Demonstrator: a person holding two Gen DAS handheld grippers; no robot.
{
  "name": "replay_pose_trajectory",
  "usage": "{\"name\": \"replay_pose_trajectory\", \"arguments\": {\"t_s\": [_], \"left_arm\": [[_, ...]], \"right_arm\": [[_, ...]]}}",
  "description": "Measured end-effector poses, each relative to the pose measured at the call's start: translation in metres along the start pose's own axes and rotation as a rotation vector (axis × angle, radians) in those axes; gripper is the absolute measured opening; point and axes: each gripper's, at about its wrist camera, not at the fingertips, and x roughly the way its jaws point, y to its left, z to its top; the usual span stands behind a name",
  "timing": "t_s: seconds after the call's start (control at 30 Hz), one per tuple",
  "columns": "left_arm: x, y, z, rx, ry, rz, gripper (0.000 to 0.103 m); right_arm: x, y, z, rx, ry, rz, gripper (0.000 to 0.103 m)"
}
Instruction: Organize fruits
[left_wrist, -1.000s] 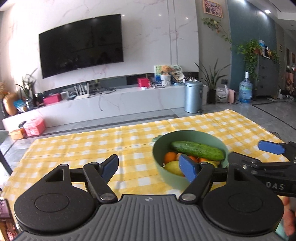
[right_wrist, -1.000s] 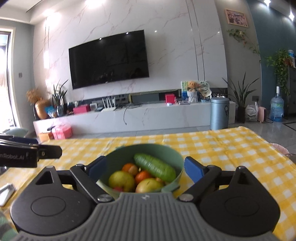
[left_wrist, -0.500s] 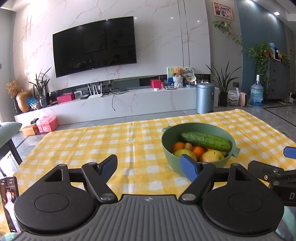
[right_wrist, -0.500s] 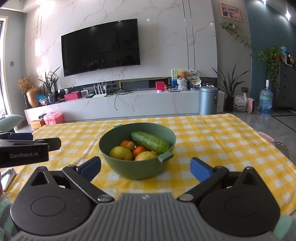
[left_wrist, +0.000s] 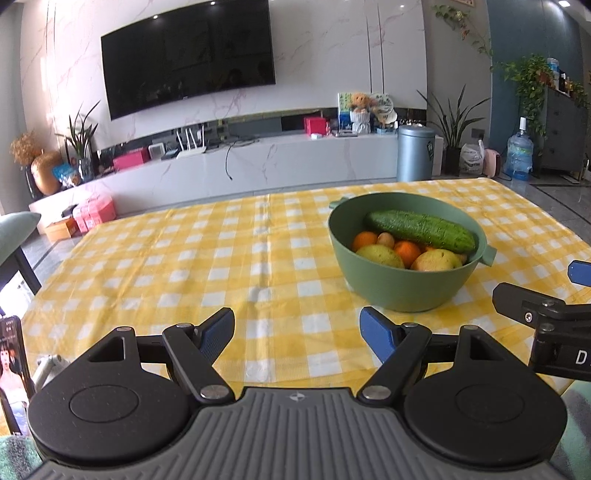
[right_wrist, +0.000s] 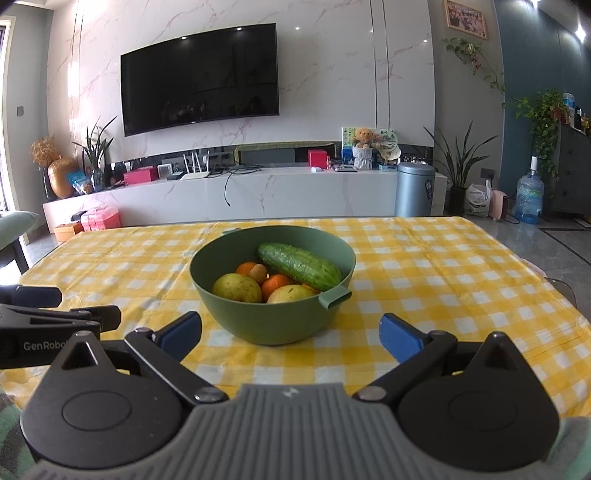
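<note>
We hold the left gripper (left_wrist: 297, 334) and right gripper (right_wrist: 290, 334) wide apart, empty, short of the green bowl (right_wrist: 258, 325). The fruit looks gathered already; next we likely just check nothing remains outside.

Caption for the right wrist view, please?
Open right gripper faces a green bowl of fruit topped by a cucumber on the yellow checked tablecloth.

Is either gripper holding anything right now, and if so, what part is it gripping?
Nothing is held. The left gripper and right gripper are both open and empty, short of the green bowl of fruit on the table.
</note>
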Motion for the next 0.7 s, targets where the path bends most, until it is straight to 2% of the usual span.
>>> {"name": "replay_pose_trajectory", "arguments": {"t_s": [0.27,0.7], "left_arm": [[0.0005,-0.0009,-0.0013,-0.002,0.027,-0.003,0.091],[-0.0004,-0.0010,-0.0004,-0.002,0.028,-0.003,0.091]], "right_arm": [[0.0013,0.0014,-0.0013,0.005,0.007,0.001,0.099],[0.0024,-0.0011,-0.0013,0.018,0.009,0.003,0.099]]}}
